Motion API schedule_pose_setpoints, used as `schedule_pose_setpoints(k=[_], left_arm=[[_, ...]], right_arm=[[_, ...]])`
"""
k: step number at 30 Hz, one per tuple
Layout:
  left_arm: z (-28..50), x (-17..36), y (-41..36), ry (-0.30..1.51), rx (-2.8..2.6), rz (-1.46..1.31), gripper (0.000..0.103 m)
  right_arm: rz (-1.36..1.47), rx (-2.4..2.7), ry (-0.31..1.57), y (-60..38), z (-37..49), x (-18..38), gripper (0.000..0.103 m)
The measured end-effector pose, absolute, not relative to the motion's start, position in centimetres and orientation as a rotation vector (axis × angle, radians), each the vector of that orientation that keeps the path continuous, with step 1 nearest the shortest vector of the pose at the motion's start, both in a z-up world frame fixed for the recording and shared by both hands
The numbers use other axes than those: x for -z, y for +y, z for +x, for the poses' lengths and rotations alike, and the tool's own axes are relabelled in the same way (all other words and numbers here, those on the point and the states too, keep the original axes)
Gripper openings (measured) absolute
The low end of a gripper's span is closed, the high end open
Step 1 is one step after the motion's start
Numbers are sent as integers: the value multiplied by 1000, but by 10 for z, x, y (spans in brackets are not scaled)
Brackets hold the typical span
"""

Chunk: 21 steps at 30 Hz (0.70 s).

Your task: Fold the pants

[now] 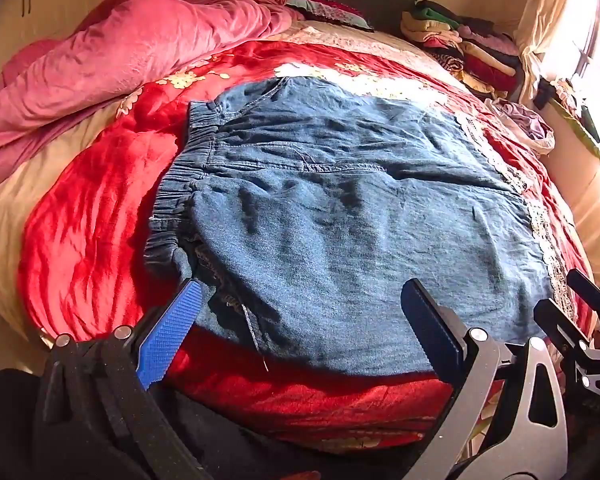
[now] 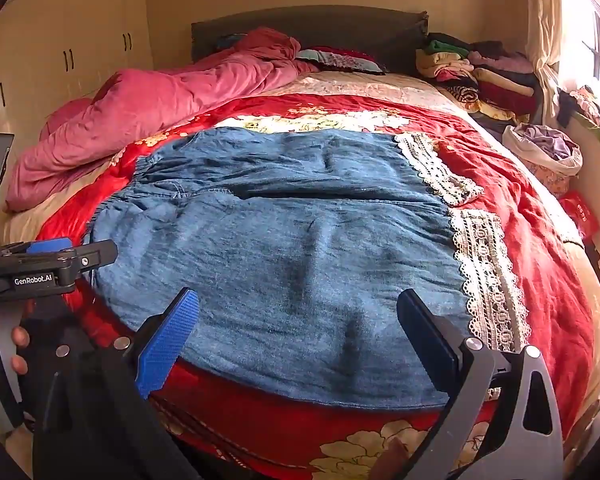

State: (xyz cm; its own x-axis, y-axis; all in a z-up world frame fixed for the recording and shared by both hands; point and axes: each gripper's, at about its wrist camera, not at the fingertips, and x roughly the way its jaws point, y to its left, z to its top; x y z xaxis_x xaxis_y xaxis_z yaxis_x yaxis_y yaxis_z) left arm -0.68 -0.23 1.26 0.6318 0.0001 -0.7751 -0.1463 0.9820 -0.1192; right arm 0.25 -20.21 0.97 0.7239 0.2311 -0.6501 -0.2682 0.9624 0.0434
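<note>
Pants (image 1: 340, 208) in blue denim lie across the red bedspread (image 1: 84, 216) in the left wrist view, filling the middle of the frame, elastic waistband at nine o'clock and lace-trimmed hems at three. They look laid leg over leg, or simply spread flat; I cannot tell which, and no crosswise fold shows, so most of the folding seems left to do. The left gripper (image 1: 300, 320) hangs over the near edge at six o'clock, jaws spread wide and empty, its blue pad just beside the waistband corner and a loose drawstring. At four o'clock the right gripper (image 1: 580, 312) pokes in, its tips apart.

From the right wrist view the pants (image 2: 284, 248) again sit centre, lace hems (image 2: 488, 280) running from two to four o'clock. The right gripper (image 2: 296, 328) is released above the near edge, nothing between its pads. The left gripper (image 2: 52, 260) shows at nine o'clock, a person's fingers (image 2: 20, 338) below it. A pink duvet (image 2: 152, 108) is bunched at eleven o'clock, a stack of clothes (image 2: 476, 68) at one, a small bag of laundry (image 2: 548, 148) at two; all lie apart from the pants and should not hinder a fold.
</note>
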Motion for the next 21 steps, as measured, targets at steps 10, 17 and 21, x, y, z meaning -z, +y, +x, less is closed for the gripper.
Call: schedule_pose_setpoints(k=[10, 17, 21], left_arm=[[-8, -15, -3, 876, -77, -170, 94], [-9, -15, -3, 872, -79, -166, 94], [-9, -16, -2, 872, -77, -166, 94]], right_arm=[[-56, -268, 707, -203, 2, -11, 99], [-60, -272, 709, -202, 2, -12, 99], [-62, -271, 709, -201, 2, -12, 99]])
